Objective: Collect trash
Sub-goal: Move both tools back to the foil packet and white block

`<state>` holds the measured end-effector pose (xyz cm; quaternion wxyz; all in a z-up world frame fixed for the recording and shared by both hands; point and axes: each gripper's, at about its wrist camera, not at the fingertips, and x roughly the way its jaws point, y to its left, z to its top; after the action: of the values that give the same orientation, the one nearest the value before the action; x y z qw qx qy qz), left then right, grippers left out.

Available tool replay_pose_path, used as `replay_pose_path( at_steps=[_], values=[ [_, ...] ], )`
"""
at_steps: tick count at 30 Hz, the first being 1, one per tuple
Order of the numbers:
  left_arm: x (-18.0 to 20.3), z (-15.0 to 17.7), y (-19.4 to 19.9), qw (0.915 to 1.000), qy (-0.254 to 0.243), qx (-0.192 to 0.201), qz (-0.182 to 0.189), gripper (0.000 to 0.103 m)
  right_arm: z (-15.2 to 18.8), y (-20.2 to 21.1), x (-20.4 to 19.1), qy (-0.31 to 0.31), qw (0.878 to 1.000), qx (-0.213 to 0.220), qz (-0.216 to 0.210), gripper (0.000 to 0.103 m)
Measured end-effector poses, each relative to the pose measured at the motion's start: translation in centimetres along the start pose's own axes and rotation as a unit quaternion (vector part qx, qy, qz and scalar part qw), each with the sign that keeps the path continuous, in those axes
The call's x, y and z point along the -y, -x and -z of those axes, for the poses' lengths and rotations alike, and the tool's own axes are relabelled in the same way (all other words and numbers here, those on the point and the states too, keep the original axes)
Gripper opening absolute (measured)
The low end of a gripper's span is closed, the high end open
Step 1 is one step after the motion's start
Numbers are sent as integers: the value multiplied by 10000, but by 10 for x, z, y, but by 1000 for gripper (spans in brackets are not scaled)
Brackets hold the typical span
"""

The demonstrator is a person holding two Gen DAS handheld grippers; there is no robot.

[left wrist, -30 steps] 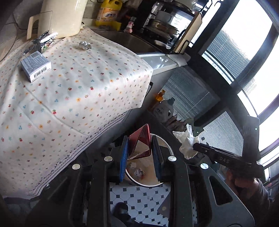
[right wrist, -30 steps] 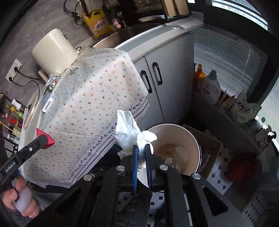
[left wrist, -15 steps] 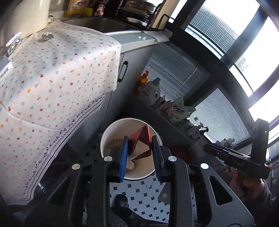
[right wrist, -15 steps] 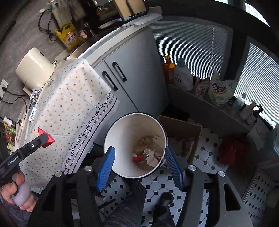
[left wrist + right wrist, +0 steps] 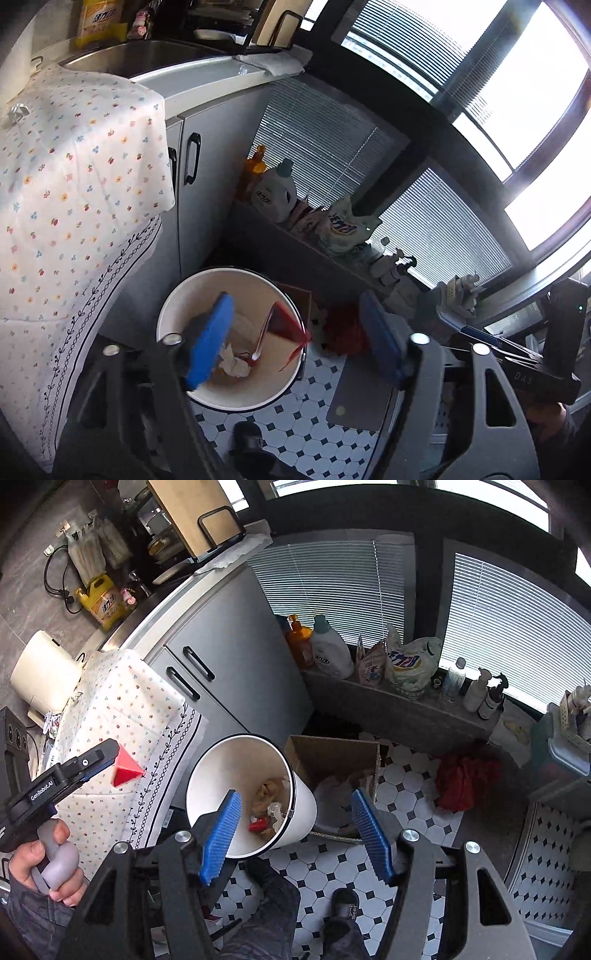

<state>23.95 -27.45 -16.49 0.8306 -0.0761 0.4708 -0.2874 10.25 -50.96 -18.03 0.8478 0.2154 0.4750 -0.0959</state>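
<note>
A white trash bin (image 5: 173, 314) stands on the tiled floor beside the grey cabinet; it also shows in the right wrist view (image 5: 199, 775). Crumpled paper (image 5: 234, 363) and other trash lie inside. My left gripper (image 5: 295, 343) is open above the bin, and a red wrapper (image 5: 286, 321) hangs loose between its jaws over the bin's right rim. In the right wrist view the left gripper (image 5: 125, 766) shows at the left with the red wrapper (image 5: 123, 770) at its tip. My right gripper (image 5: 295, 834) is open and empty above the bin.
A table under a floral cloth (image 5: 74, 184) is at the left, with a foil scrap (image 5: 16, 110) on it. A cardboard box (image 5: 332, 760) sits right of the bin. Detergent bottles (image 5: 328, 650) line a low ledge. A red cloth (image 5: 465, 779) lies on the floor.
My left gripper has opened and the red wrapper has come loose over the bin. My right gripper earlier let the white tissue go and stays open. Both views have swung towards the windows.
</note>
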Motion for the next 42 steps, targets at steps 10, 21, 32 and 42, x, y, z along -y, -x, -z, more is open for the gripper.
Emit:
replay_pose_path(
  at_steps=[10,21,32,42],
  values=[
    [-23,-7,45,9980,143,305,-536,97,-17,-7,-39,246,9992,150,-274,92],
    [-81,-13,143,9844,673,1082,-1212,97,-49,-15,-150,1085,9885,309,-1006,95],
    [-154,-10,218,9585,1394,1692,-1824,97,-69,-30,-267,1813,9692,309,-1639,95],
    [-222,-26,248,9418,1718,2002,-2085,97,-85,-68,-360,2185,9578,132,-1865,95]
  ],
)
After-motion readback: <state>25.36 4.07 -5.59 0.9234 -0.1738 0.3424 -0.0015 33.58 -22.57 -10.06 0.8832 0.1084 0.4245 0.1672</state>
